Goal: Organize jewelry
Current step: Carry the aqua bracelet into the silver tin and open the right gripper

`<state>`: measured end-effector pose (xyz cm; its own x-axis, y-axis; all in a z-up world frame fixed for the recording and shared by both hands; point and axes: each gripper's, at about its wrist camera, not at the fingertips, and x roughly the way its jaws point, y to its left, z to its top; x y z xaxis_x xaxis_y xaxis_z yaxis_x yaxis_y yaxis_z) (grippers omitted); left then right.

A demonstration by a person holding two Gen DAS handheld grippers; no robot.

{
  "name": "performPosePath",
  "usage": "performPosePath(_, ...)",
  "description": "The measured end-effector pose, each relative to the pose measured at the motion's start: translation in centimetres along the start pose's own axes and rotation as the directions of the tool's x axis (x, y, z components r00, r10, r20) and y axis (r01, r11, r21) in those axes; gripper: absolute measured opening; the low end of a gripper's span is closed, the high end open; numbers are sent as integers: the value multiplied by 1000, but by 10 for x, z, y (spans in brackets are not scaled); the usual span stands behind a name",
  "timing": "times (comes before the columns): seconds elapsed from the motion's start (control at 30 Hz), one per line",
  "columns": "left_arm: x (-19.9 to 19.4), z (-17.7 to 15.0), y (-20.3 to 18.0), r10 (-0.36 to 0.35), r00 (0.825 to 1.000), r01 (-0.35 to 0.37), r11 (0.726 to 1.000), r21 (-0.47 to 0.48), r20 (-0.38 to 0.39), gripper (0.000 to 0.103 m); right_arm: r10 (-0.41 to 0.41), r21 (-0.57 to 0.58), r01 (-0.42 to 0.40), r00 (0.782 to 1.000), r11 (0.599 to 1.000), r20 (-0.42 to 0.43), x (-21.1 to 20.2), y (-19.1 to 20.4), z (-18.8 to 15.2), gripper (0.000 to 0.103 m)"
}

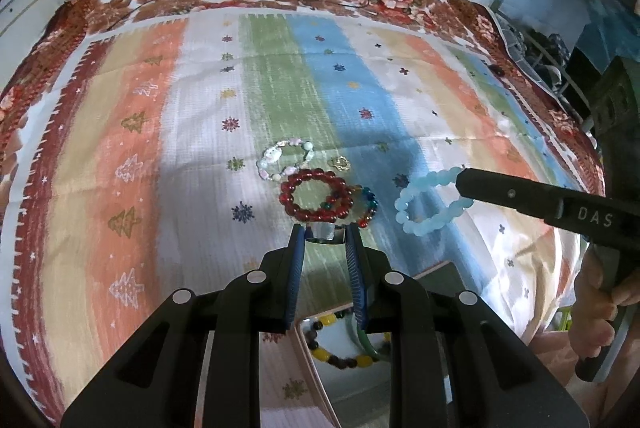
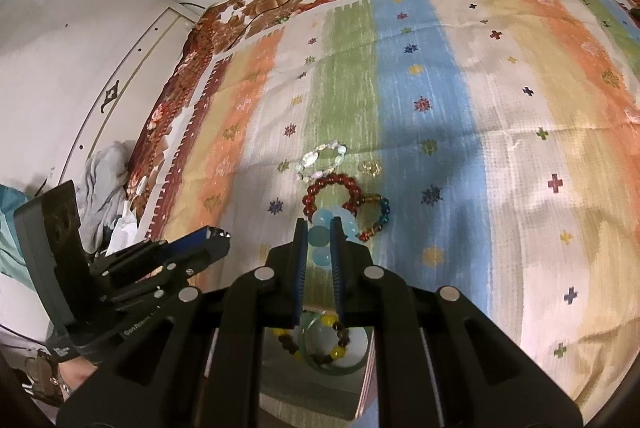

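Right gripper (image 2: pixel 319 240) lifts pale blue bracelet (image 1: pixel 430 202) above bedspread (image 1: pixel 200 148).

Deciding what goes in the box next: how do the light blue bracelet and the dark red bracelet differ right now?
The light blue bracelet is pinched in the right gripper and hangs lifted; the dark red bracelet lies flat on the cloth, ungripped. The blue beads are milky and pale, the red ones dark and glossy. Both are round-beaded loops.
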<state>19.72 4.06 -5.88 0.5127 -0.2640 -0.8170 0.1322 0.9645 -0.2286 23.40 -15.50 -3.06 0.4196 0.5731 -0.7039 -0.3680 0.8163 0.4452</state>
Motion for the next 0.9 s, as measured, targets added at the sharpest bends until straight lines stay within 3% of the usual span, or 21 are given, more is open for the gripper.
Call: performPosePath(0.9, -46, -55, -34, -52, 998, 51, 998, 22, 42, 21, 66, -110, -65, 998, 992, 6, -49, 36, -74, 13)
